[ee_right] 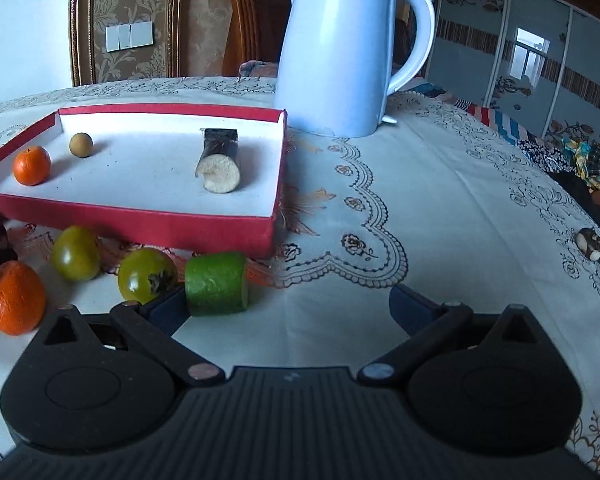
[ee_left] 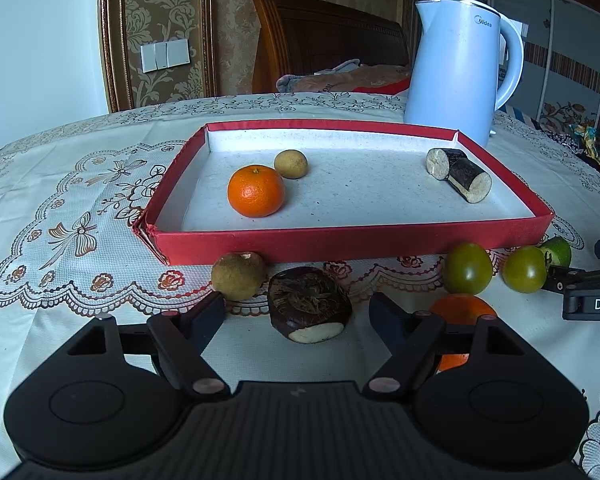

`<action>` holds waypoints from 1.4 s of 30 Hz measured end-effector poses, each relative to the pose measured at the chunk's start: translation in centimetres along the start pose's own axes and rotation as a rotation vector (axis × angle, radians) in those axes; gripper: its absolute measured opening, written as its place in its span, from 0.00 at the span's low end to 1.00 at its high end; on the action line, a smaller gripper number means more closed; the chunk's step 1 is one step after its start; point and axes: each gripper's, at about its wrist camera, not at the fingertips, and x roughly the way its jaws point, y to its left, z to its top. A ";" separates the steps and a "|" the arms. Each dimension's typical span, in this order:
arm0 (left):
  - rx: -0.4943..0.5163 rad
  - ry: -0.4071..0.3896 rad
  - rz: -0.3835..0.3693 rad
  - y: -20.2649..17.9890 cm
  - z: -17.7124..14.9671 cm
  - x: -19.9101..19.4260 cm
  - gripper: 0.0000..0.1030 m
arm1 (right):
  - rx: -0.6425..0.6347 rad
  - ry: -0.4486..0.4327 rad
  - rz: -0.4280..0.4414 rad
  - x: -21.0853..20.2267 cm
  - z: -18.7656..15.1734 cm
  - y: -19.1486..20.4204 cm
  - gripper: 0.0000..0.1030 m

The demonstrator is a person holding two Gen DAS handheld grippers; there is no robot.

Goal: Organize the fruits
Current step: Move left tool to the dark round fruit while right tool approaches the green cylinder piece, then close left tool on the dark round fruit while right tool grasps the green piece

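The left gripper [ee_left: 298,314] was held with jaws spread around a dark brown water chestnut [ee_left: 309,305], no pad pressing on it; the right gripper [ee_right: 290,306] was likewise spread, a green cut cylinder of fruit [ee_right: 216,284] lying just beside its left finger; a shallow red cardboard tray [ee_left: 352,240] was seen to hold an orange tangerine [ee_left: 256,191], a small tan round fruit [ee_left: 291,164] and two dark-skinned cane pieces [ee_left: 458,174].
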 end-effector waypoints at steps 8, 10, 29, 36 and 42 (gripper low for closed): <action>0.000 0.000 -0.001 0.0 0.0 0.0 0.78 | -0.067 -0.030 0.048 -0.2 0.1 1.0 0.78; -0.001 0.000 -0.001 0.0 0.0 0.0 0.78 | -0.061 -0.028 0.053 -0.2 0.1 0.9 0.78; -0.003 -0.002 -0.008 0.0 0.0 0.0 0.81 | -0.090 -0.051 0.130 -0.7 -0.1 1.2 0.29; -0.035 -0.020 0.009 0.7 -0.1 -0.4 0.60 | -0.071 -0.056 0.121 -0.8 0.0 0.9 0.26; -0.007 -0.032 -0.009 0.7 -0.3 -0.8 0.39 | -0.051 -0.064 0.123 -0.9 0.0 0.5 0.26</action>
